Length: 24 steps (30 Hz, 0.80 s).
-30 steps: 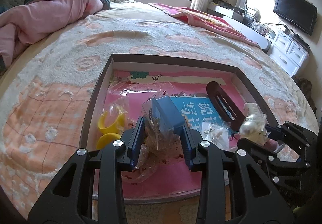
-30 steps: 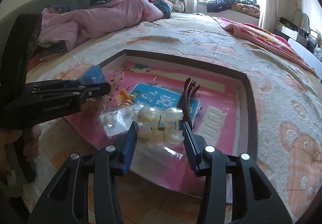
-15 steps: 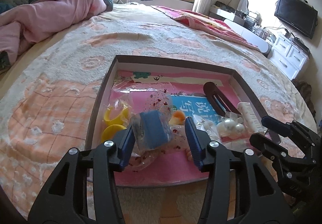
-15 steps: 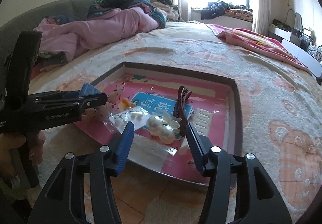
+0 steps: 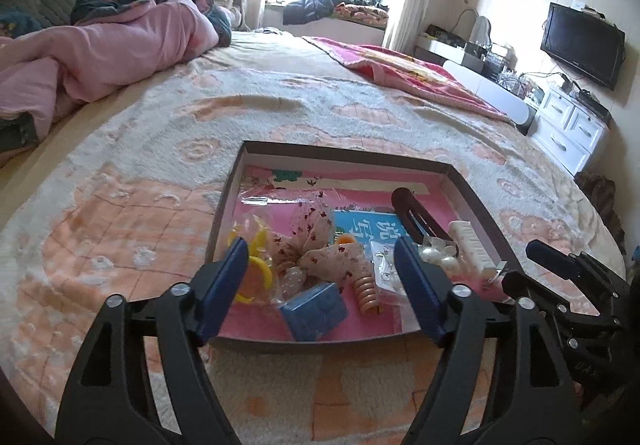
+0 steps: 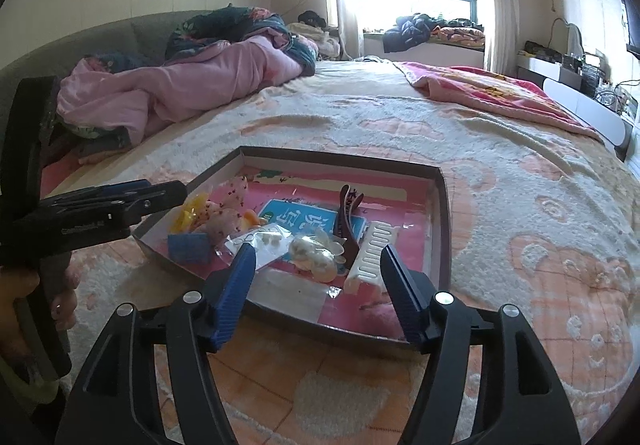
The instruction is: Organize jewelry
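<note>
A shallow dark-rimmed cardboard box lid with a pink printed floor lies on the bed's peach-and-cream fleece blanket, and all the jewelry sits inside it. Near its front edge rests a small blue block in clear wrapping, touching a crumpled clear bag speckled with dark red flecks. To the left of the bag lie yellow plastic bangles, and to its right an orange spiral hair tie. Farther right are a clear packet of small earrings, a cluster of pearly white beads, a dark brown hair clip and a white ribbed comb-like clip. The left gripper hangs above the lid's near edge over the blue block, its jaws opening with nothing pressed between them. The right gripper hangs over the near right part of the lid above the beads, its jaws likewise opening and empty. A hand grips the left tool's handle. Beyond, a pink quilt is heaped at the head of the bed, and a black television hangs on the right wall.
</note>
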### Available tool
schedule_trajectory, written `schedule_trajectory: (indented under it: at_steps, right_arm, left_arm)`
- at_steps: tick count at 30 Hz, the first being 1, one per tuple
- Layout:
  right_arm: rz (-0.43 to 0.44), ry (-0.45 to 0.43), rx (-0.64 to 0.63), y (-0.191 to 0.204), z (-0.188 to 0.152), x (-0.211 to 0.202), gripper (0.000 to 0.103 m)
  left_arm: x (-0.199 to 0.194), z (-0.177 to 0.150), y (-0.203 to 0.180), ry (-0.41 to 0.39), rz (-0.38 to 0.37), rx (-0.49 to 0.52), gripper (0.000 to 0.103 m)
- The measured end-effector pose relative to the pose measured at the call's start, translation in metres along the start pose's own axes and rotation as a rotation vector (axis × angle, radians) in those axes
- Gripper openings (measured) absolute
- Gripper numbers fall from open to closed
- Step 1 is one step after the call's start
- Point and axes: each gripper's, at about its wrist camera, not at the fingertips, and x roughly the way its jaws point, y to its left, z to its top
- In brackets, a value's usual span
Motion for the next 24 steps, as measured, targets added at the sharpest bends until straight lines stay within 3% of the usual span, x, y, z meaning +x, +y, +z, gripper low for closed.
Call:
schedule_trajectory:
  at_steps: [7,15,24]
  right_arm:
    - [-0.035,-0.060,0.024,-0.001,-0.005,-0.025,0.079]
    - [-0.088,-0.113,0.062,-0.010,-0.011,-0.048,0.094]
    - [-0.147,-0.158,0.077,-0.016,-0.019,-0.069,0.096]
  left_arm:
    - [-0.028,0.000,-0.003,-0.070,0.020,0.006,0.091]
    - [-0.059,-0.006,-0.008,-0.140,0.057,0.016,0.092]
    - [-0.075,-0.019,-0.009,-0.161,0.075,0.022,0.092]
